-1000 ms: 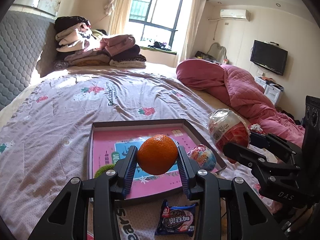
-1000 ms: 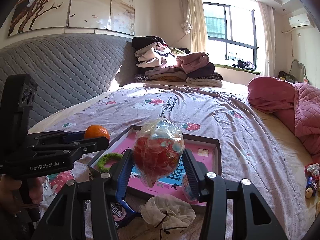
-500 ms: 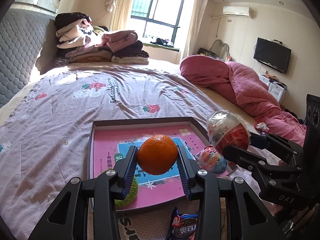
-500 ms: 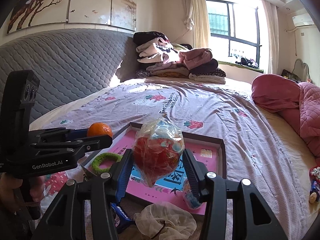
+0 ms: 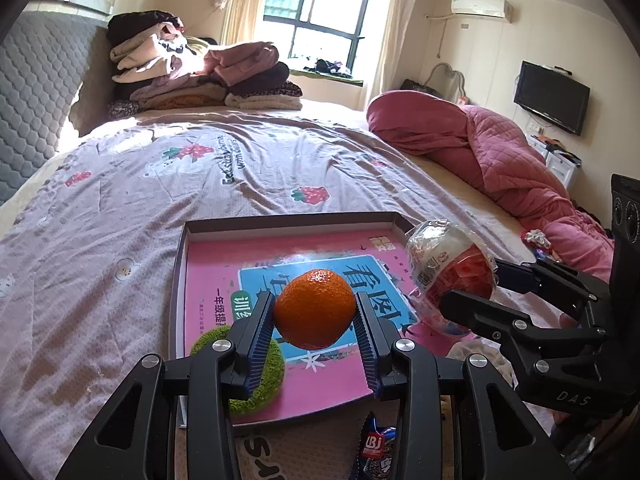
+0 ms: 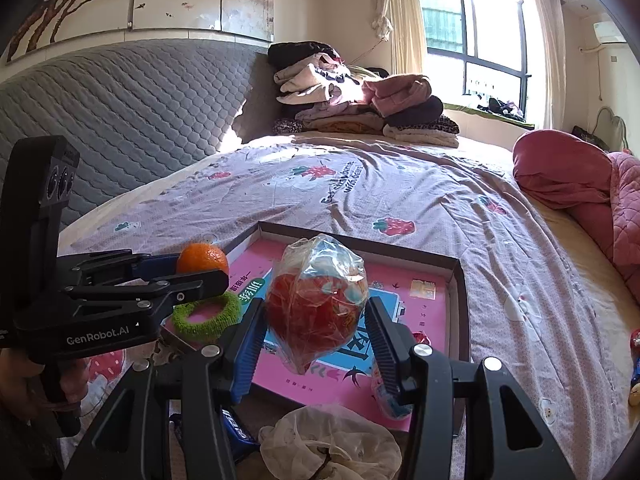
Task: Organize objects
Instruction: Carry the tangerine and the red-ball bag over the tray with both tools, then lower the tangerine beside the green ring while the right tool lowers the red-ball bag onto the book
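Left wrist view: left tongs clamping the orange over the tray's near edge | right tongs squeezing the bagged fruit alongside | both hovering above it, tray lying straight below.

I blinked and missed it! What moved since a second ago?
Both grippers sank closer to the shallow pink-lined box. The left gripper still pinches the round orange; the right gripper still holds the clear plastic bag of red stuff. Nothing was dropped.
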Motion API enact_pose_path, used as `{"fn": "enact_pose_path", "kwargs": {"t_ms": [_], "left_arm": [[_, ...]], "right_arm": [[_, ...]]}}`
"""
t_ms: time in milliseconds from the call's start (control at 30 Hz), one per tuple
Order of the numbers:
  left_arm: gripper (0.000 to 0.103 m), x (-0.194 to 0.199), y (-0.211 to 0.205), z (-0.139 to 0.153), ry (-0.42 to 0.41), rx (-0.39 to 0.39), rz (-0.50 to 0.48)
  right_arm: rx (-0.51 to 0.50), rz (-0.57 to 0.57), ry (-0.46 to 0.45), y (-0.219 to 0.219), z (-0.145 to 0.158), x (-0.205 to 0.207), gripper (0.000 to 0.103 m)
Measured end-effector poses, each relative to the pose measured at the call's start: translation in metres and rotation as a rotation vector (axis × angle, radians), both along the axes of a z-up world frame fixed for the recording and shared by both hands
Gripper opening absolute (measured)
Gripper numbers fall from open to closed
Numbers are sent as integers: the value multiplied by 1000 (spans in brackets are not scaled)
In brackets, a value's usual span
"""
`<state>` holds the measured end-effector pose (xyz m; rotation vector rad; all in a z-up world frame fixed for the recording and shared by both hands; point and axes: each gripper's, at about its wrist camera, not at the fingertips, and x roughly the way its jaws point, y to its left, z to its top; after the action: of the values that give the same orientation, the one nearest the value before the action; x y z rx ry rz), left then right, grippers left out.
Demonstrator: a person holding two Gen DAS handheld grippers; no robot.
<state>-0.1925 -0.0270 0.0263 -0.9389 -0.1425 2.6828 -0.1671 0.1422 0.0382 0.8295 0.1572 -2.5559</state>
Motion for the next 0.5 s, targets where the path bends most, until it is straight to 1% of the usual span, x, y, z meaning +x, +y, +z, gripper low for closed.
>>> {"fn": "enact_pose_path", "kwargs": {"t_ms": [333, 500], "left_arm": [[40, -13, 5, -22, -50, -30, -16], [40, -17, 8, -31, -71, -43, -30]], "right_arm": [[46, 11, -79, -7, -26, -16, 51], [45, 18, -121, -7, -37, -22, 51]]}}
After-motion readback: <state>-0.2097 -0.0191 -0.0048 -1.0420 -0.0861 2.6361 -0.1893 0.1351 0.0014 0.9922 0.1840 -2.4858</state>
